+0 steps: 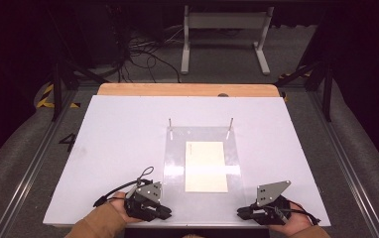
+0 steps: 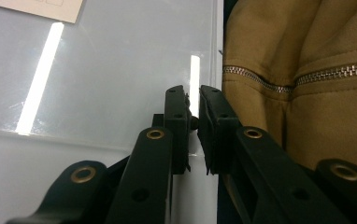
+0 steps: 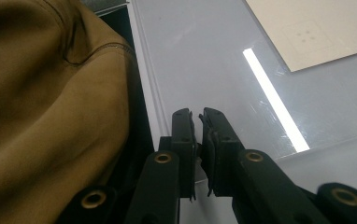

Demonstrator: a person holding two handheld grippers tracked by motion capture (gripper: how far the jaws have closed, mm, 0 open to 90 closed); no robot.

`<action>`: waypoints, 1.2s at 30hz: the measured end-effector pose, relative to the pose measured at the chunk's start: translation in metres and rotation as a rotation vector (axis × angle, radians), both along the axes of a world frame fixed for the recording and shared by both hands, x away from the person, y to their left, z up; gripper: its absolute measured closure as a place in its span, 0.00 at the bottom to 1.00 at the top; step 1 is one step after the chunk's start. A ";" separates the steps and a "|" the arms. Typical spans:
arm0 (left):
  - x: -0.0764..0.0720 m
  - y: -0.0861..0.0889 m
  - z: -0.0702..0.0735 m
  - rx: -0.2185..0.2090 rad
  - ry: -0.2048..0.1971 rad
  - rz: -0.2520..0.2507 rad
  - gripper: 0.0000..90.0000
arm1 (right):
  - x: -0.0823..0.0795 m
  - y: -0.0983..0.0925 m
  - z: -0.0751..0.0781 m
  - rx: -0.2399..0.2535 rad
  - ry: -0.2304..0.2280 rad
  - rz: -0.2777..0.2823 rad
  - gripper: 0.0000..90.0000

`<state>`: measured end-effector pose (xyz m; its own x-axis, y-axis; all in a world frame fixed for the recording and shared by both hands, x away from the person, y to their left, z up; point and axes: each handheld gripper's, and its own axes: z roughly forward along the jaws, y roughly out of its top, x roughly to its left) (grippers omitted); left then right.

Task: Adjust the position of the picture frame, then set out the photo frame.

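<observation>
- Left gripper [image 1: 166, 213]: jaws together, nothing between them. It rests low at the near edge of the table [image 1: 118, 129], tips pointing right toward the clear sheet [image 1: 175, 148].
- In the left gripper view the tips [image 2: 193, 122] sit over the sheet's near margin, right at the table's front edge, with the tan jacket [image 2: 307, 93] just beyond.
- Sheet lies flat mid-table, two pins [image 1: 169, 122] at its far corners. The card [image 1: 206, 166] lies centred within the sheet; can't tell if on top or under it.
- Right gripper [image 1: 241, 213]: jaws together, empty, low at the near edge, tips pointing left at the sheet's near right corner. In the right gripper view its tips [image 3: 200, 122] hover just above the glossy surface beside the table edge.
- Step, my read: both grippers staged at rest, nothing picked yet; card untouched.
- Next move likely needs jaws opened first, then a low, flat approach. Card and sheet are thin, so a jaw has to get under an edge.
- Room: wide bare table left and right of the sheet, free far side up to the pins. Tight spot is the near edge, since both grippers are close to the drop-off and the person's body.
</observation>
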<state>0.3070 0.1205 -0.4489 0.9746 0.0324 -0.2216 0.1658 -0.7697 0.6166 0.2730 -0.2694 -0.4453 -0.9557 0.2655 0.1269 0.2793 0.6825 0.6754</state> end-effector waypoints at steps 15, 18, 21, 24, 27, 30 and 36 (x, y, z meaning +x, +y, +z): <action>0.007 0.020 0.020 -0.235 -0.103 0.203 0.70 | 0.000 -0.008 0.021 0.185 -0.148 -0.070 0.74; 0.007 0.023 0.023 -0.271 -0.147 0.262 0.66 | 0.003 -0.011 0.026 0.233 -0.170 -0.120 0.69; 0.008 0.027 0.025 -0.292 -0.201 0.343 0.63 | 0.006 -0.012 0.030 0.255 -0.188 -0.156 0.66; 0.010 0.030 0.026 -0.300 -0.223 0.392 0.60 | 0.009 -0.013 0.032 0.268 -0.203 -0.186 0.66; 0.014 0.032 0.026 -0.288 -0.244 0.443 0.59 | 0.018 -0.015 0.033 0.288 -0.119 -0.229 0.68; 0.018 0.035 0.024 -0.287 -0.252 0.484 0.58 | 0.023 -0.017 0.038 0.280 -0.136 -0.256 0.65; 0.021 0.039 0.022 -0.285 -0.257 0.531 0.56 | 0.042 -0.016 0.049 0.265 -0.161 -0.312 0.57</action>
<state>0.3281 0.1599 -0.4271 0.8653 0.4984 -0.0544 0.2981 -0.4242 0.8551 0.3153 -0.2852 -0.3960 -0.8479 0.5232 0.0856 0.3217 0.3795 0.8675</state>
